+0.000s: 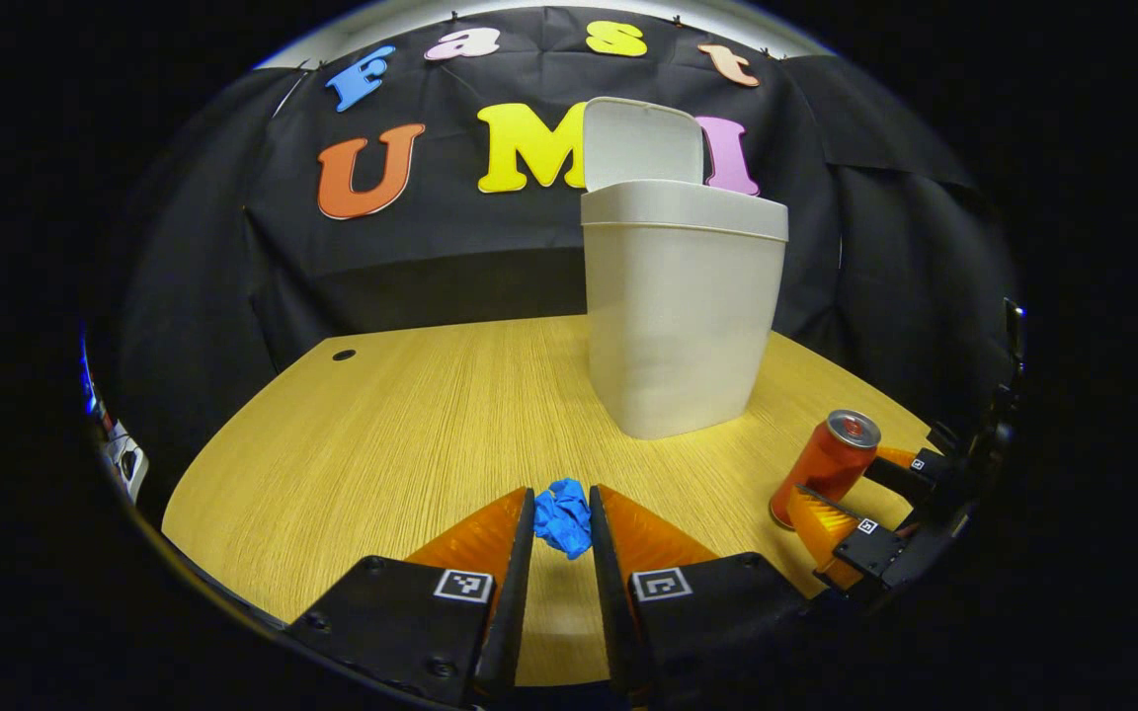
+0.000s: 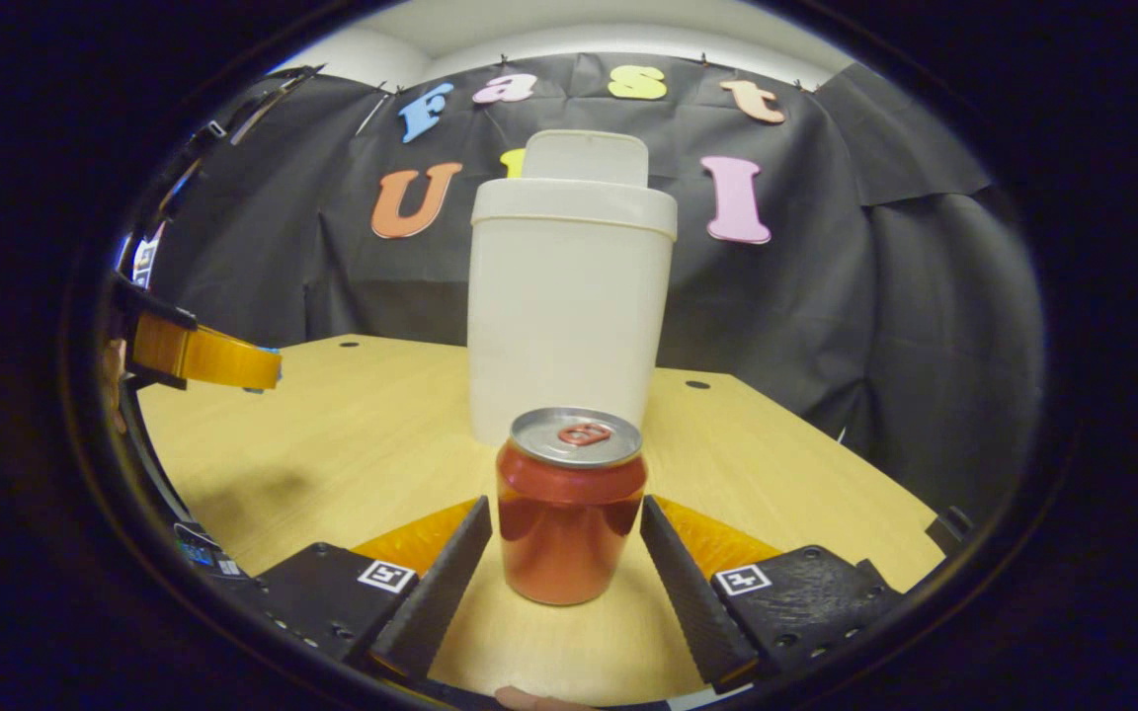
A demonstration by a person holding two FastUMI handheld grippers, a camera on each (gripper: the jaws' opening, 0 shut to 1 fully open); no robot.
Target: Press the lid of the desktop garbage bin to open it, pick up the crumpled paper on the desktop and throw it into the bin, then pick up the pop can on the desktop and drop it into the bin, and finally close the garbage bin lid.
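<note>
Your left gripper is pinching the blue crumpled paper between its two fingers, down by the near edge of the table, so it can carry the paper to the bin. Your right gripper is wide, with the pop can standing straight up between its fingers, maybe not touching them. Farther back stands the bin with its lid up. Nothing blocks the way there.
</note>
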